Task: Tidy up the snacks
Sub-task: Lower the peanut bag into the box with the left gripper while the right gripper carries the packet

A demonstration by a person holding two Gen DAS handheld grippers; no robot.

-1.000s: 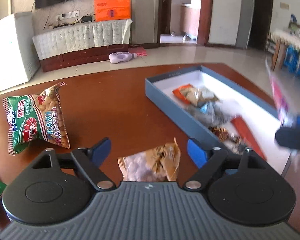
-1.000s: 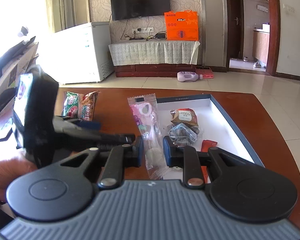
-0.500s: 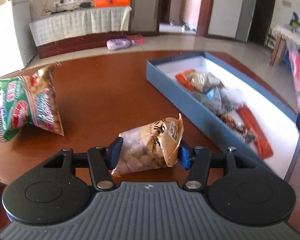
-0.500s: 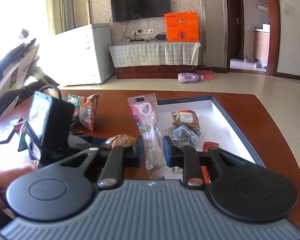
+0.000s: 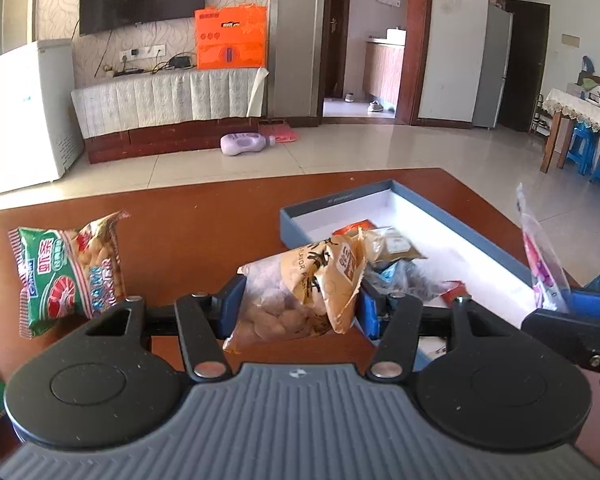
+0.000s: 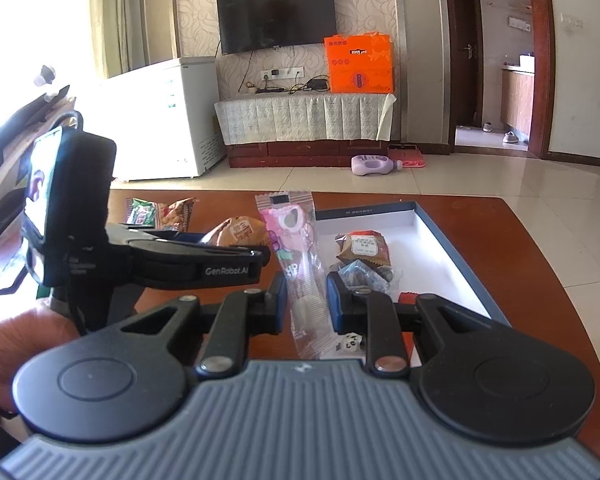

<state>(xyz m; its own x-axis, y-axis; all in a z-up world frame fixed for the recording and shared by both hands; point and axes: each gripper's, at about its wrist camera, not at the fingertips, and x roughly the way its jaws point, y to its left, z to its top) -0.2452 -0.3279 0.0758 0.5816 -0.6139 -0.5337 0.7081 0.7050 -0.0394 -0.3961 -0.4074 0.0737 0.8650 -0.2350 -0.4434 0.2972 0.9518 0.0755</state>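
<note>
Two grippers: left gripper (image 5: 300, 300) pinches one tan nut packet (image 5: 300, 292); right gripper (image 6: 306, 300) pinches one pink packet (image 6: 296, 248). One blue box (image 5: 332, 200).

Prawn cracker bag (image 5: 70, 274) lay on table (image 5: 204, 216), left of peanut packet (image 5: 300, 292); open box (image 5: 472, 248) sat right, holding wrapped snacks (image 5: 396, 246).

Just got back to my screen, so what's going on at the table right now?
A person is sorting snacks into the blue box with two handheld grippers. The left gripper, whose jaws have just been closing, clamps a tan bag of nuts off the table. The right gripper holds a pink packet upright near the box. A green prawn cracker bag is outside the box.
</note>
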